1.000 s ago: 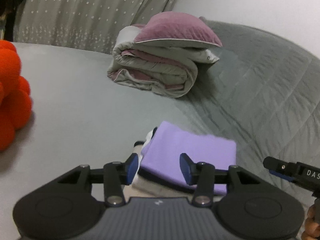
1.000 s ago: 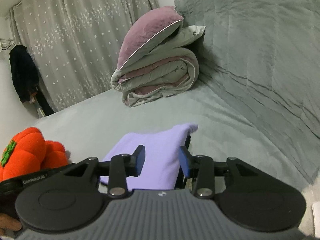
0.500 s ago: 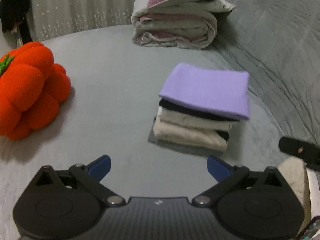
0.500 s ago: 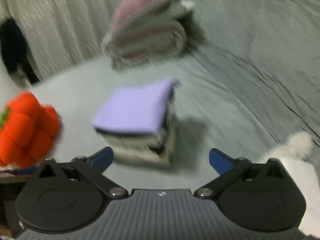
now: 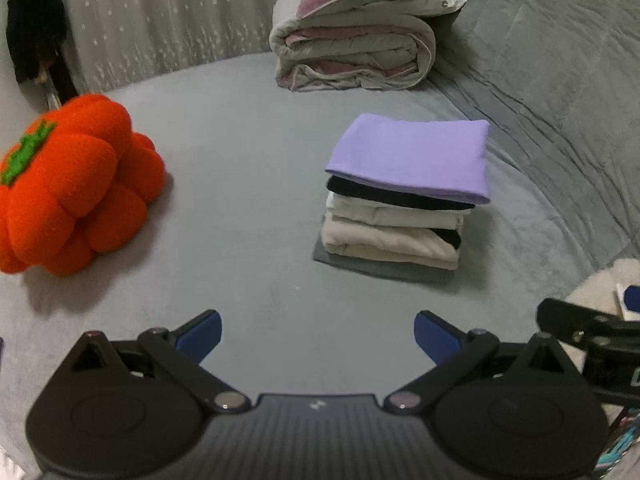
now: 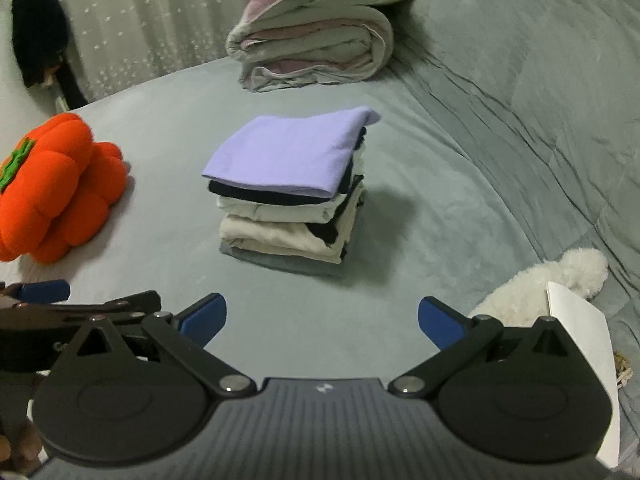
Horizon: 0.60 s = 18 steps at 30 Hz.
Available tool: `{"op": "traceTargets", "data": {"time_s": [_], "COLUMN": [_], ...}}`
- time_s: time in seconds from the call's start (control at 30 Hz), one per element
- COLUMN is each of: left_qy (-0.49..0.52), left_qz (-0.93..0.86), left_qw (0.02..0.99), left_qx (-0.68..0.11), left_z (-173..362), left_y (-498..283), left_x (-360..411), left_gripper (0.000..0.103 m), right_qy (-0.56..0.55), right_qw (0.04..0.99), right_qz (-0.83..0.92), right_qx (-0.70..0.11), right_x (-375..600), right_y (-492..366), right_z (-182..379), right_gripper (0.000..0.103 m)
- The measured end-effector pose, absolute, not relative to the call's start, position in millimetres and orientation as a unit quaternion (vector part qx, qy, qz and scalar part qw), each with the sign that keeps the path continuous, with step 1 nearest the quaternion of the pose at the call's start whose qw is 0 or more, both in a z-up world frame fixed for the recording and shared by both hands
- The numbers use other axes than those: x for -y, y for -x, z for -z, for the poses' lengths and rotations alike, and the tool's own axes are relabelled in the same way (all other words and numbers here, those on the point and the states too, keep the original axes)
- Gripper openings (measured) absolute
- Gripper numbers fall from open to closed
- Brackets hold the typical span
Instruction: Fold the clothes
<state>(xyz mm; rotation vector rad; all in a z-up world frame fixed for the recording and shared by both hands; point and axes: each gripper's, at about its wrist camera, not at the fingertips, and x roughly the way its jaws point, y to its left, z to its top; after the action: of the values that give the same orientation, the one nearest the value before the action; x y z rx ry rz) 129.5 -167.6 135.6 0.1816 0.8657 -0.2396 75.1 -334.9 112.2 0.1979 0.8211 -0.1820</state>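
Nearest in both wrist views are the tools themselves. The left gripper [image 5: 318, 334] has its jaws spread wide with nothing between them, only bare grey bed [image 5: 248, 184] below. The right gripper [image 6: 322, 320] is the same: jaws fully apart and empty.

Just to the right of the right gripper lie a white plush toy [image 6: 552, 284] and a white card [image 6: 580, 344].

Further out, in the middle of the bed, sits the stack of folded clothes [image 6: 288, 216]. A purple garment [image 5: 412, 156] lies on top, with black, white and beige layers beneath and a grey piece at the bottom. Both tools are well apart from it. The top piece looks flat, though its far right corner overhangs the layers under it a little.

To the left of the stack is an orange pumpkin cushion [image 5: 68, 188]. At the far end of the bed are a rolled duvet with a pillow on it [image 5: 356, 36], and a curtain [image 5: 160, 20] behind.

The step in hand looks like letting go and clearing away from the finished stack. To do it well, keep both pairs of jaws wide and off the stack so no edge snags, then look for the next unfolded garment; none shows here.
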Motion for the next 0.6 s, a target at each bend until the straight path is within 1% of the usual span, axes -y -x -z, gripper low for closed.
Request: {"op": "traceTargets", "data": {"time_s": [0.6], "left_qy": [-0.087], "left_qz": [0.125], "left_qw": [0.894], "left_qx": [-0.422], "left_z": [-133.1], "left_y": [-122.4], "left_x": [165.8], "left_gripper": [0.102], "right_qy": [-0.099], "right_qw": [0.904], "right_qz": [0.099], "right_qx": [-0.405], "right_x": [338.3], "right_y": [-60.8], "right_z": [-110.8], "right_gripper": [0.103]}}
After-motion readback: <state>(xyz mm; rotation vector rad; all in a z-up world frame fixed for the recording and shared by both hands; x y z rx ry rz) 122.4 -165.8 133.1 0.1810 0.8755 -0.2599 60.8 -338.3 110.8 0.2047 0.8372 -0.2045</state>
